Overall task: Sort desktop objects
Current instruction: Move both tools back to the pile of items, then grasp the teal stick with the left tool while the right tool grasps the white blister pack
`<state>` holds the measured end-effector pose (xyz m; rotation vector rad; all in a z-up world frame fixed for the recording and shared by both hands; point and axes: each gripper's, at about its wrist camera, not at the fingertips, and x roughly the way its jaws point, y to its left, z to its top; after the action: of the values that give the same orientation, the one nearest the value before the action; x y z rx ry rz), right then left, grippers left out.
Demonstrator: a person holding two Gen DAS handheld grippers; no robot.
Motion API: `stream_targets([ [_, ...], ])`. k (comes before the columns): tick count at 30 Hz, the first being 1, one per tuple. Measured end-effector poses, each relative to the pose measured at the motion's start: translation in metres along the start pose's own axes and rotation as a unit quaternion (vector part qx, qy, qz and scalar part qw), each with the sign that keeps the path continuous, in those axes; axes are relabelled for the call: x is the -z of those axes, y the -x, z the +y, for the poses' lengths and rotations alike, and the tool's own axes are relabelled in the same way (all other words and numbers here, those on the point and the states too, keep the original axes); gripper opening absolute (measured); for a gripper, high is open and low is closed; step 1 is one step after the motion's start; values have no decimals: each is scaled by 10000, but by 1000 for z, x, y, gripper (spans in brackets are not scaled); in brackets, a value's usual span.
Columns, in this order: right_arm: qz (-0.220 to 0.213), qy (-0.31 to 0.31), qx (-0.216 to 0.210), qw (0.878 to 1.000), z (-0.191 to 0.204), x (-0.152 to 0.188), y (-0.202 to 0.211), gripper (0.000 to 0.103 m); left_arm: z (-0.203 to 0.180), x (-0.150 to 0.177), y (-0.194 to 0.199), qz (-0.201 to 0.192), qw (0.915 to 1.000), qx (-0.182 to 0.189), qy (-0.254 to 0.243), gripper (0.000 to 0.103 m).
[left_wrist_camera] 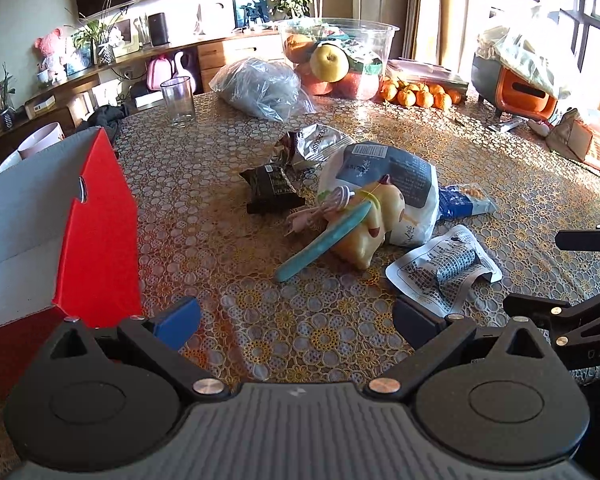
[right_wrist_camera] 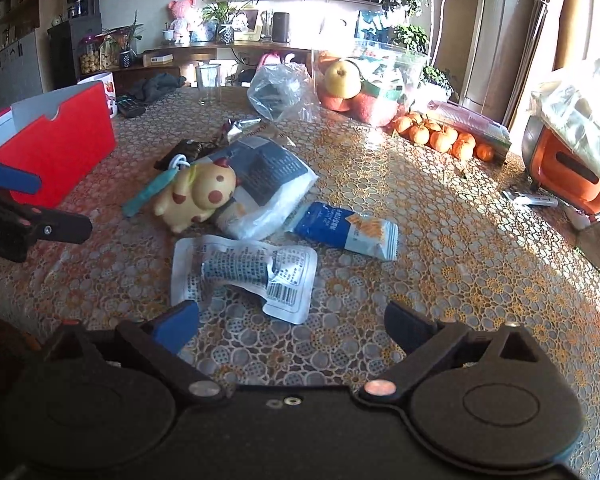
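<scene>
On the lace-patterned table (right_wrist_camera: 440,248), between red box (left_wrist_camera: 96,224) at nine o'clock and fruit bowl (left_wrist_camera: 336,52) at twelve, a loose heap awaiting sorting: yellow spotted toy (right_wrist_camera: 196,196), teal strip (left_wrist_camera: 324,240), white-grey pouch (right_wrist_camera: 268,176), blue snack packet (right_wrist_camera: 344,230), clear vacuum pack (right_wrist_camera: 244,270), black sachet (left_wrist_camera: 270,192). Left gripper (left_wrist_camera: 296,316) and right gripper (right_wrist_camera: 292,320) both spread wide, empty, hovering short of the pile. Seemingly first pick pending; nearest candidate the vacuum pack at twelve o'clock. Print illegible.
</scene>
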<state>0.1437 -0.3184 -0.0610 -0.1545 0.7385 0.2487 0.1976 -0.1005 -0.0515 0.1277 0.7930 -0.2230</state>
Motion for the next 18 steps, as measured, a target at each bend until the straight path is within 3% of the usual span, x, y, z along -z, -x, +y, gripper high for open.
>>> stream_targets([
  [18,77,225,-14,9997,2,-1,-36,88,3,-12,-54,-118,9998,63,-153,102],
])
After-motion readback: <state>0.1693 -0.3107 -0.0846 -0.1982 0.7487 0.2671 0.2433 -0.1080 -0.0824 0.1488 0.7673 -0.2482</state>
